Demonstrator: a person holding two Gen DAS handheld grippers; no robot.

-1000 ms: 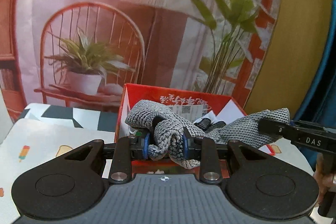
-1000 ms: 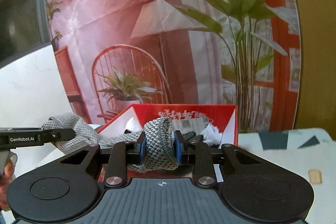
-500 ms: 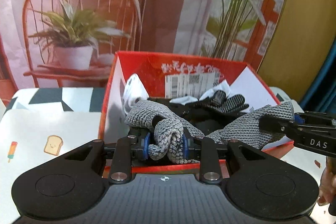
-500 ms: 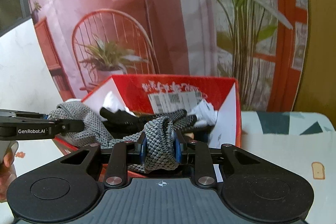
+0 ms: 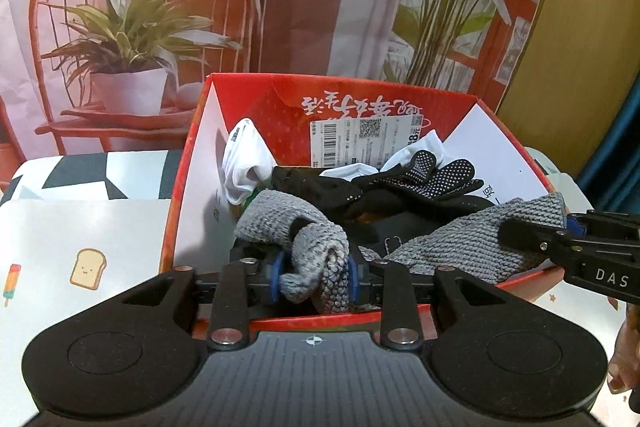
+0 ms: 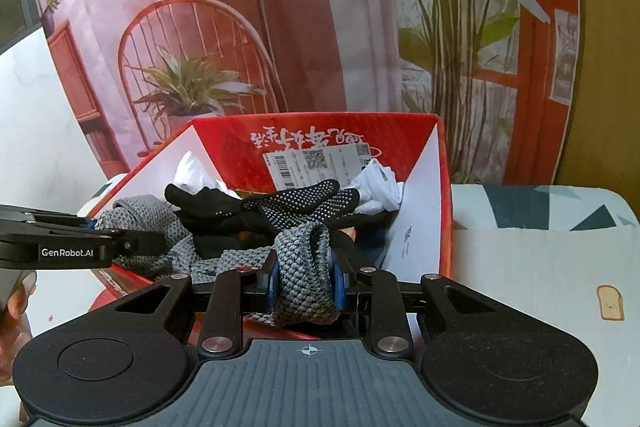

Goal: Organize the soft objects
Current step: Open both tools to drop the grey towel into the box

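Evenly lit, fairly bright, with a warm reddish cast; soft light from above and in front, no hard shadows; dimmer inside the box [image 5: 508, 163], where black gloves [image 5: 424, 179] lose detail; mild glare on the white tabletop [image 6: 532, 259]; strong fisheye bending toward the edges, backdrop [image 6: 248, 27] lines curved, corners vignetted black; sharp in the middle, slightly soft and grainy toward the rim; no motion blur.
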